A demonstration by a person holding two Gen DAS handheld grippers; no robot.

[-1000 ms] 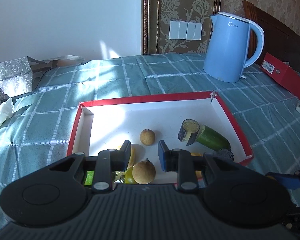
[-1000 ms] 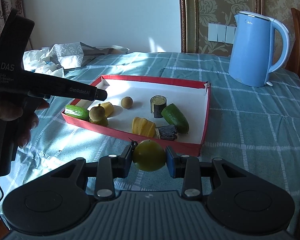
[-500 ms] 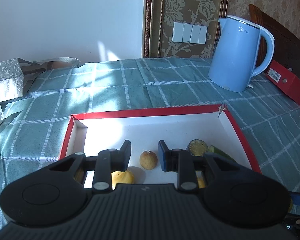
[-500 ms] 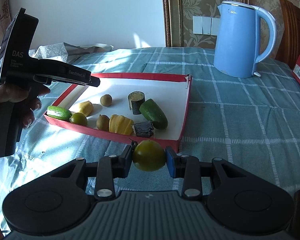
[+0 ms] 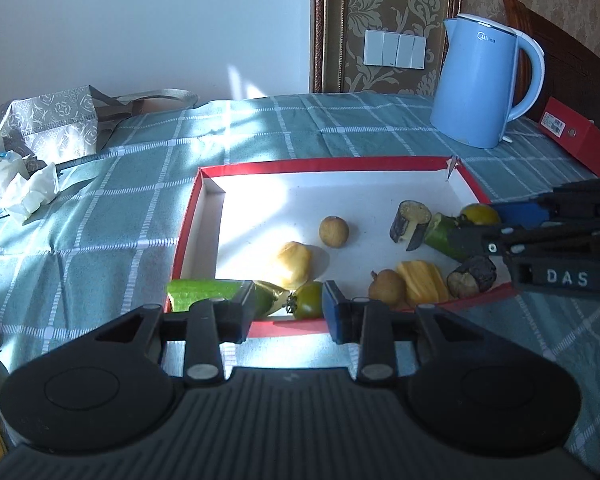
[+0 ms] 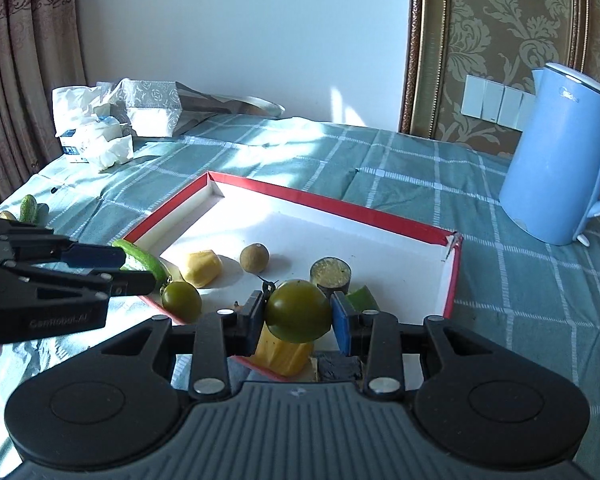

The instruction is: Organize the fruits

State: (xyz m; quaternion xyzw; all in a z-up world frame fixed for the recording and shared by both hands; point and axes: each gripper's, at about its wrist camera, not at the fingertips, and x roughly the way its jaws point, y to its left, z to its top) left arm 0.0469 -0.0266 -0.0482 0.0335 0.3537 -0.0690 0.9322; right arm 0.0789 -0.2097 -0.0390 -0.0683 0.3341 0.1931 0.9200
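Observation:
A red-rimmed white tray (image 5: 328,163) (image 6: 320,200) lies on the checked cloth. My right gripper (image 6: 298,312) is shut on a green tomato (image 6: 298,310) and holds it over the tray's near right part. In the left wrist view that gripper (image 5: 478,224) reaches in from the right with the tomato (image 5: 478,213). My left gripper (image 5: 288,312) (image 6: 138,269) hangs at the tray's near left edge. Its jaws are opening, and nothing is pressed between them. A second green tomato (image 5: 308,300) (image 6: 181,302) lies in the tray just beyond its tips, beside a cucumber piece (image 5: 204,290).
The tray also holds two longans (image 5: 334,231), a pale yellow piece (image 5: 294,264), a yellow ribbed piece (image 5: 422,288), eggplant chunks (image 5: 410,222) and another cucumber piece (image 5: 440,236). A blue kettle (image 5: 480,80) and a red box (image 5: 572,136) stand at the back right. Tissues and a bag (image 5: 48,124) lie at the left.
My right gripper has carried the green tomato from outside the tray's near edge to over the tray. My left gripper has drawn back to the tray's near left edge and its jaws stand wider.

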